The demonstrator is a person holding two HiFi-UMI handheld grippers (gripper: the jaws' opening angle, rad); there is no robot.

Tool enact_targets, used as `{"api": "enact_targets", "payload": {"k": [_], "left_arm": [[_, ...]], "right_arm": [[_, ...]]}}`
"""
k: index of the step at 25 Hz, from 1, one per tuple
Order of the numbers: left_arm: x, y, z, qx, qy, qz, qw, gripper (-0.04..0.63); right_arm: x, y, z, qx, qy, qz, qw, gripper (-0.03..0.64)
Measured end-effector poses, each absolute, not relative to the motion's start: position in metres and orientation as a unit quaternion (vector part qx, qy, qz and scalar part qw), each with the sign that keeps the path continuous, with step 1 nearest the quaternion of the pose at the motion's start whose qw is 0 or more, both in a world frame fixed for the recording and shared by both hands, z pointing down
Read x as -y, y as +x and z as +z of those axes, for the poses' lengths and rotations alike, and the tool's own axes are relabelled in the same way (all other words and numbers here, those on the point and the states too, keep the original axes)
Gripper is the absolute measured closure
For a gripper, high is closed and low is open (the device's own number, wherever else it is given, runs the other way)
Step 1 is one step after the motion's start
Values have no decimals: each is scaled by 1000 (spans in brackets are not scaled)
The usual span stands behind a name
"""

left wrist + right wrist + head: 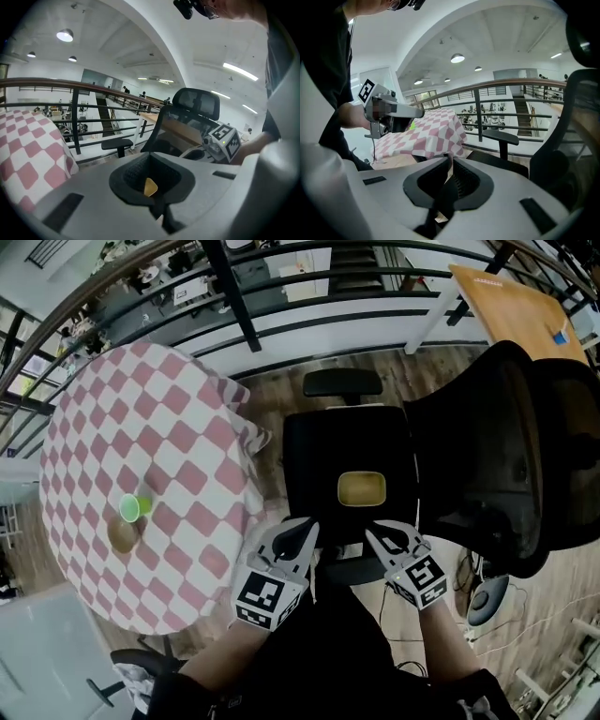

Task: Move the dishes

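A square yellow dish (362,489) lies on the black seat of an office chair (314,451) right in front of me. A green cup (131,508) and a brown bowl (123,534) stand near the close edge of the round table (150,409) with its pink-and-white check cloth. My left gripper (300,532) and right gripper (384,536) hover side by side just short of the dish, both shut with nothing in them. In the left gripper view a yellow sliver of the dish (150,187) shows past the closed left gripper (150,161). The right gripper (450,161) has its jaws together.
A second black chair with a mesh back (506,456) stands close on the right. A metal railing (281,296) runs behind, and a wooden desk (516,306) sits at the far right. The table cloth (431,129) hangs down on the left of the seat.
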State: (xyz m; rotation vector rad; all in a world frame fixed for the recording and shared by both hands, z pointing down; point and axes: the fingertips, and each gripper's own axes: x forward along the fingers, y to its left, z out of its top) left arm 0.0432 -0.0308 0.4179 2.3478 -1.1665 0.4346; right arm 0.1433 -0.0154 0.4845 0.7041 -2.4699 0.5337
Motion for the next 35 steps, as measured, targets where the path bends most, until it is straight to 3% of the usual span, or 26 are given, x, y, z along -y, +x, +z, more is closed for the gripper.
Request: {"api": "enact_targets", "payload": {"k": [13, 20, 24, 35], "left_arm": [[50, 38, 594, 400, 828, 230, 319, 592], [37, 65, 678, 368, 827, 246, 347, 592], [29, 67, 707, 364, 820, 262, 356, 592], [7, 87, 730, 351, 817, 265, 374, 592]], "right_arm": [[45, 132, 651, 901, 220, 228, 296, 591], [45, 151, 728, 893, 170, 149, 390, 588], [44, 164, 767, 876, 143, 110, 446, 547], [21, 176, 844, 817, 51, 7, 574, 525]]}}
